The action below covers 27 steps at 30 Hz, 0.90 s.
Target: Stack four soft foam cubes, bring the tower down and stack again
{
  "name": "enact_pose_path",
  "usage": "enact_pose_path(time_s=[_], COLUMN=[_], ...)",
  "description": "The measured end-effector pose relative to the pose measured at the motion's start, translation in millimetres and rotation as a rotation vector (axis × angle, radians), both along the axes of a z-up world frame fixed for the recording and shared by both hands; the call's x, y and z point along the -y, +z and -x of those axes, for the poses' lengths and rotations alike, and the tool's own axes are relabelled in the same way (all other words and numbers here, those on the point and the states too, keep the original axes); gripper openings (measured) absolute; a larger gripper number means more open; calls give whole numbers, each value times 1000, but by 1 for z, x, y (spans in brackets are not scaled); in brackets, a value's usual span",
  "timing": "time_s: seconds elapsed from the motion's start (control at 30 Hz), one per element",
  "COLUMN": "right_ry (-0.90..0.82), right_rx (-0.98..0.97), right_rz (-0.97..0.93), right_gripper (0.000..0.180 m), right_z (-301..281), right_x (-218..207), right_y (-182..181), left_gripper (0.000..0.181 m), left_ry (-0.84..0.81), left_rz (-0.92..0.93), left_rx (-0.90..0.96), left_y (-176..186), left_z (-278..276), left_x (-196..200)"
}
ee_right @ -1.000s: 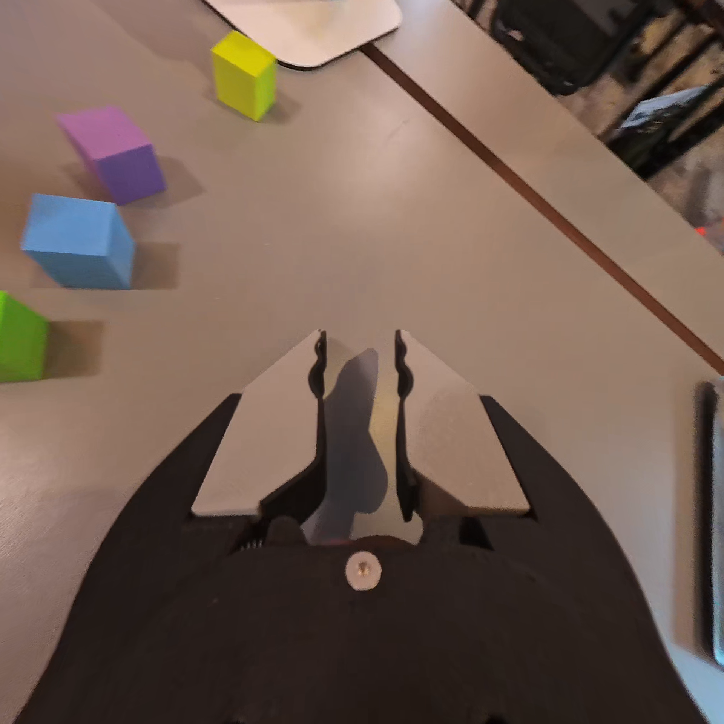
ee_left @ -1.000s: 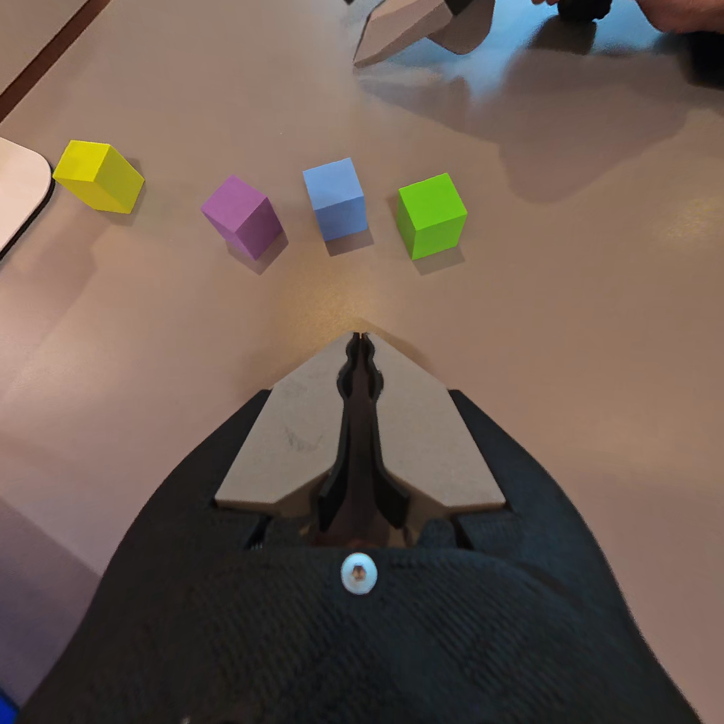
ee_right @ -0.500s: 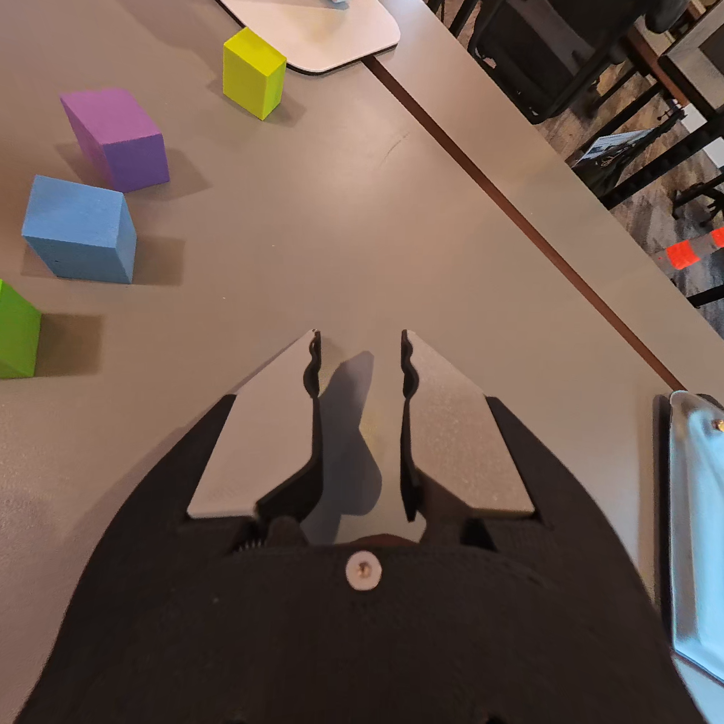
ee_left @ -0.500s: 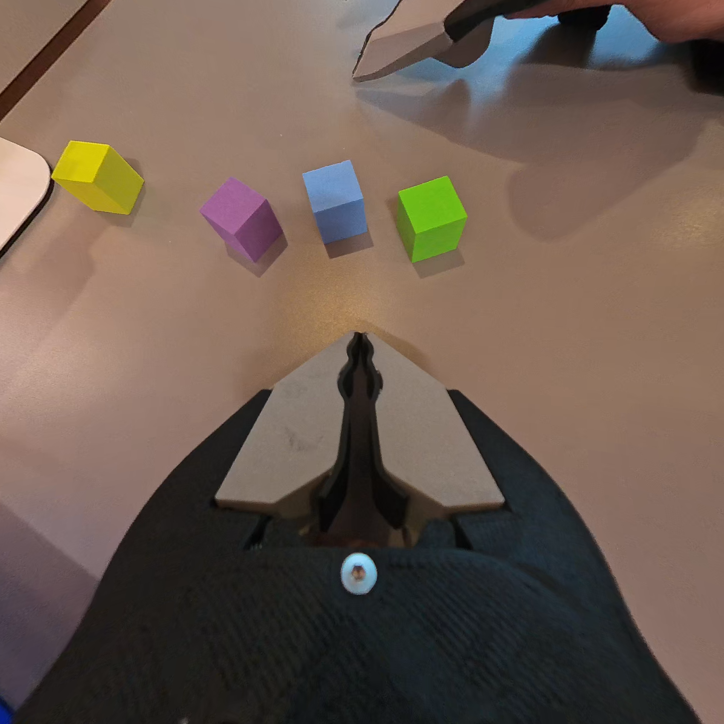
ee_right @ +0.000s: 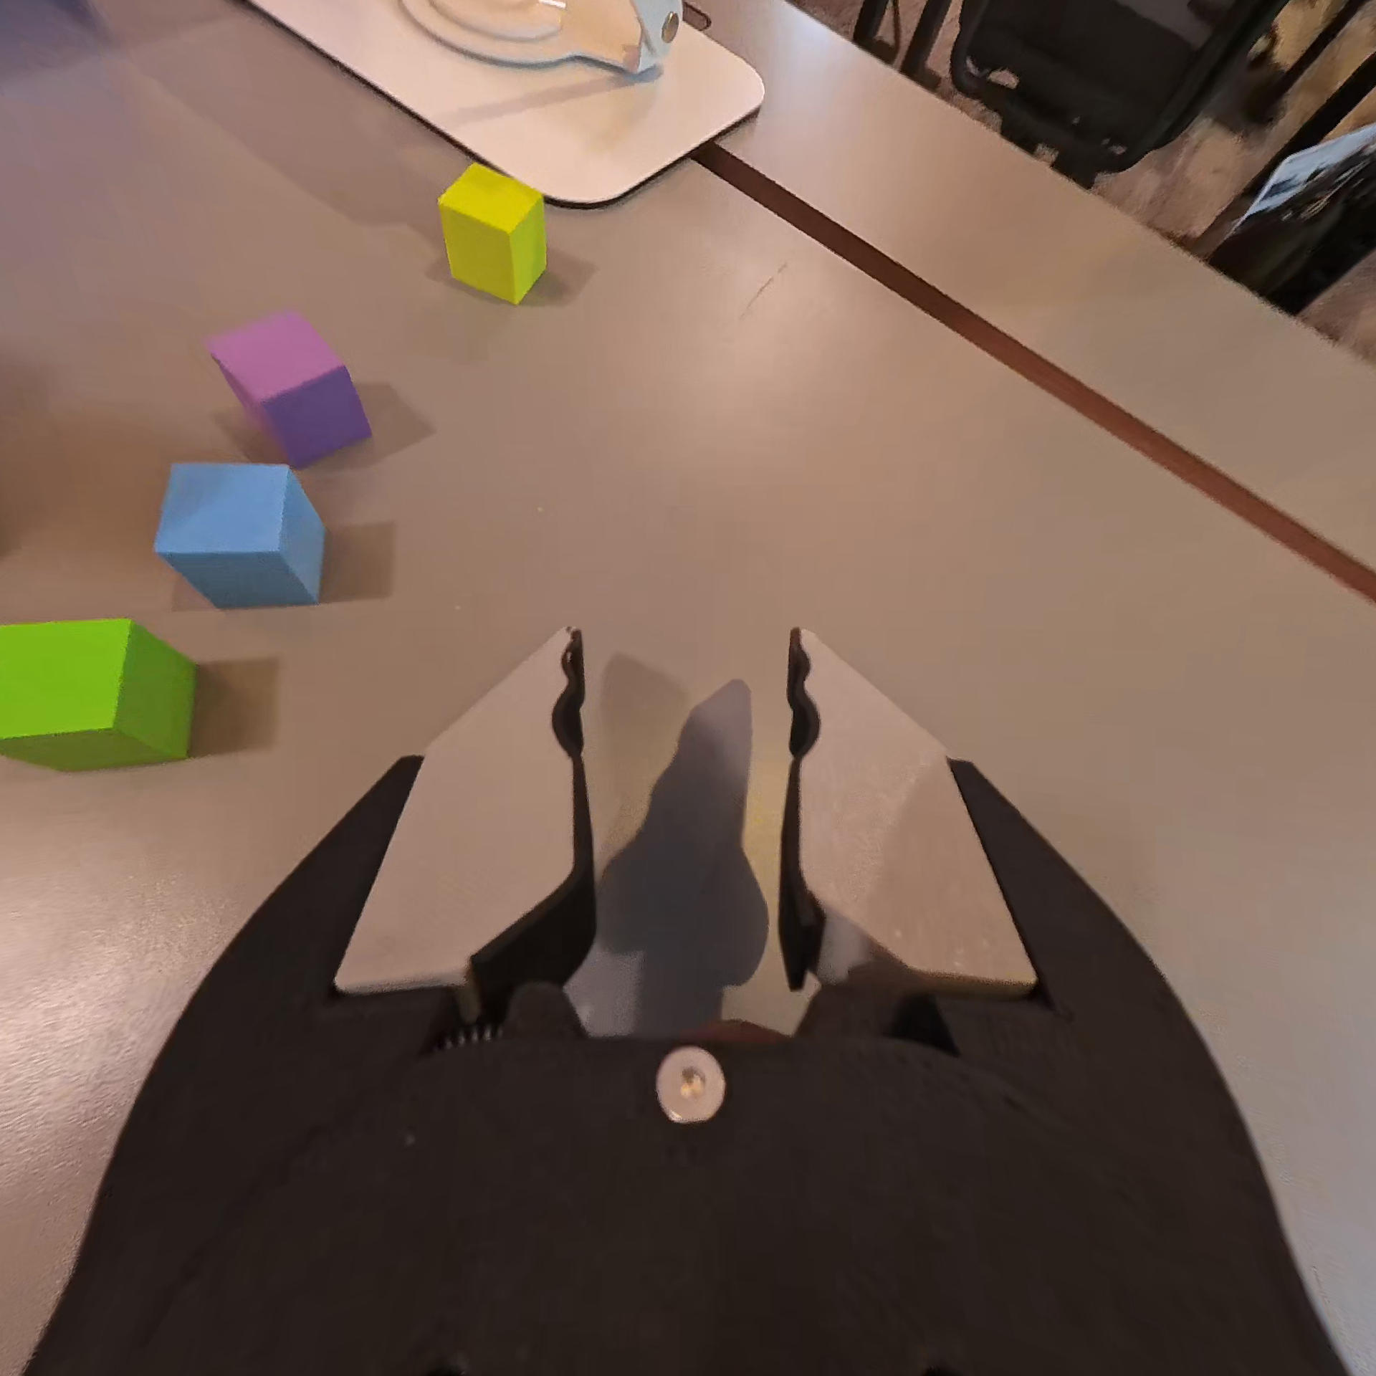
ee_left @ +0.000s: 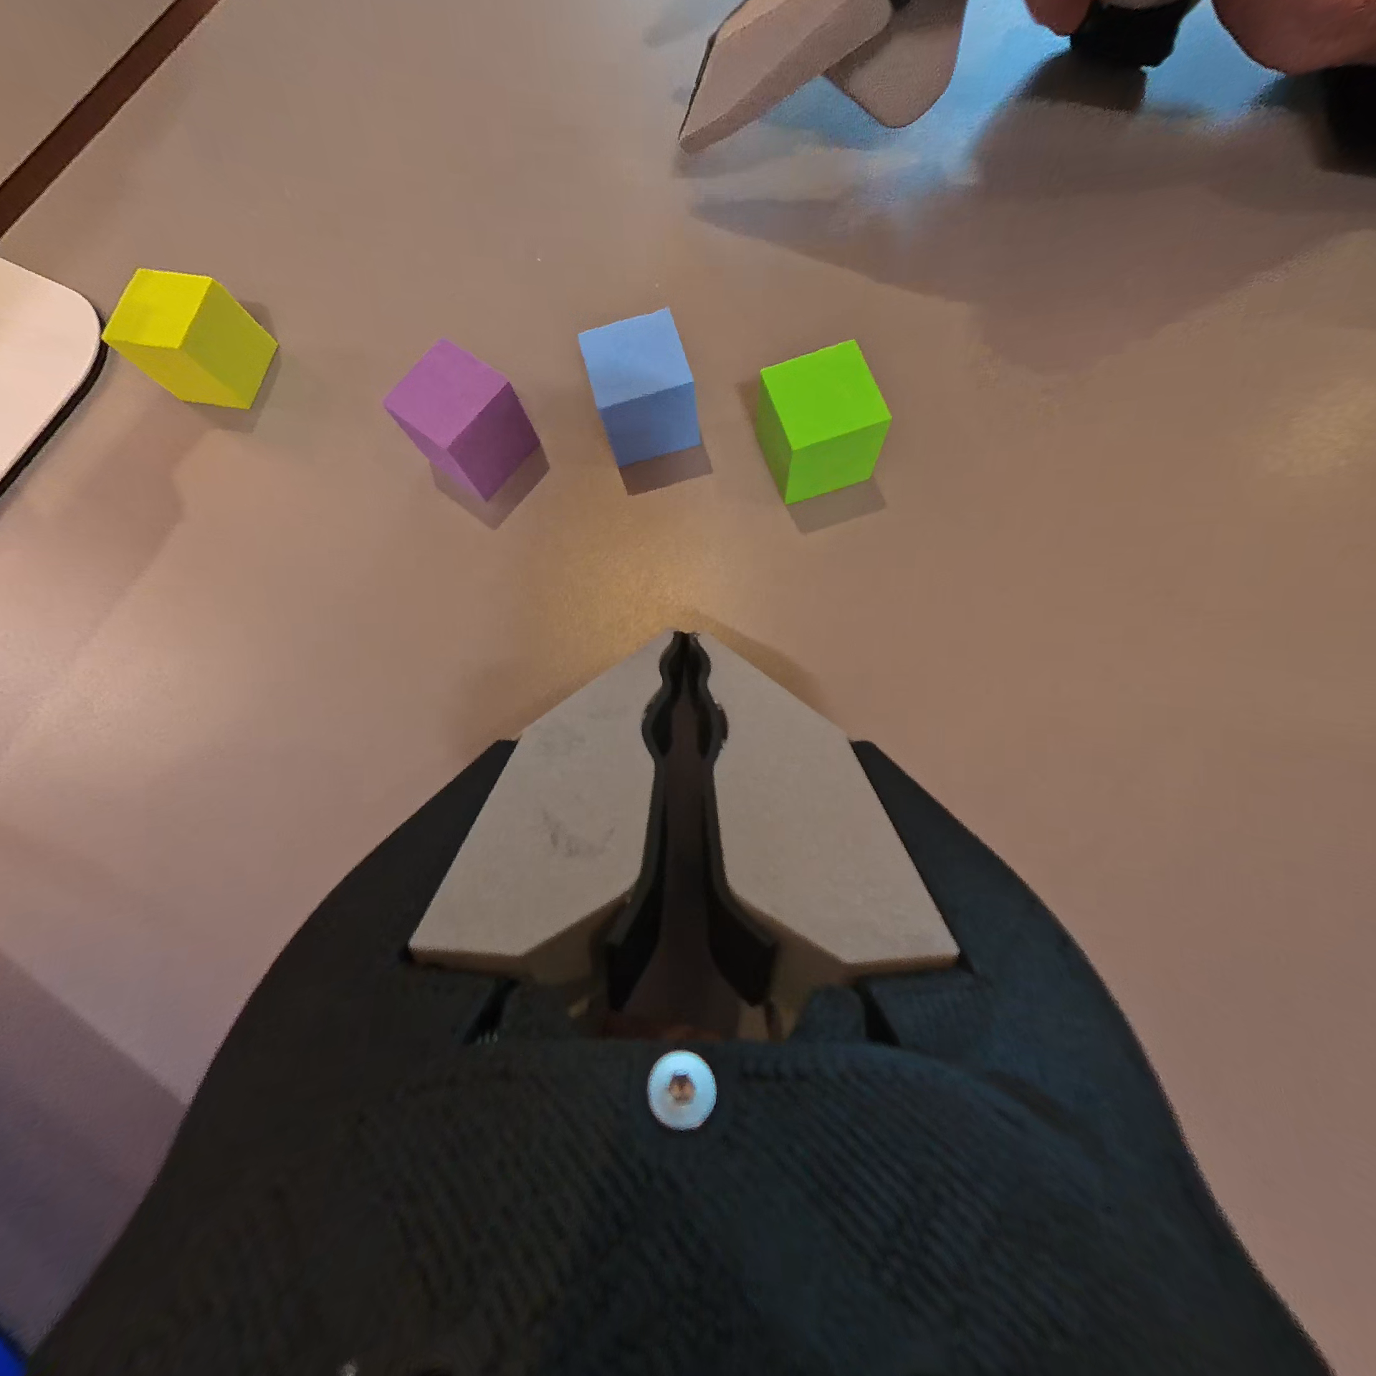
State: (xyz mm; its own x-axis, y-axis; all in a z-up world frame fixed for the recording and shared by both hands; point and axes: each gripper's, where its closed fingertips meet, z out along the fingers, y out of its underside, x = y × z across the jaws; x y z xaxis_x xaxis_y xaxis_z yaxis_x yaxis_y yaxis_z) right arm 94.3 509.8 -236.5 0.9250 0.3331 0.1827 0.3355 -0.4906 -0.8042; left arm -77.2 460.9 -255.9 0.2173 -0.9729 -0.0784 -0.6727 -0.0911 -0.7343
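Two oblique views, shared cubes (ee_left: 640, 387)

Yellow (ee_left: 190, 339), purple (ee_left: 463, 417), blue (ee_left: 642, 387), green cubes (ee_left: 823, 421) lie unstacked.

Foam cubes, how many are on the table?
4, in a loose row, none stacked: the yellow cube near the white board, then the purple cube, the blue cube and the green cube.

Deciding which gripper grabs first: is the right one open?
Open: the right gripper shows bare table between its parted fingertips.
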Motion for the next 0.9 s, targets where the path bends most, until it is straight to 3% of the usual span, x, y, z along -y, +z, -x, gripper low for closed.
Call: enact_pose_path(time_s=[0.17,0.4,0.5,0.9], right_ry=[4,25,23,34], right_rx=[-93,-73,-86,-108], right_rz=[120,151,161,176], right_gripper=[64,61,62,60], right_z=[-1,3,3,5], right_x=[3,5,4,4], right_y=[-13,-19,-19,-20], left_gripper=[0,37,38,36], left_ry=[2,67,95,204], left_rz=[13,-155,-221,56], left_rx=[5,4,31,136], left_y=[0,7,15,17], left_z=[-3,-16,-23,-59], left_x=[1,-18,-25,-35])
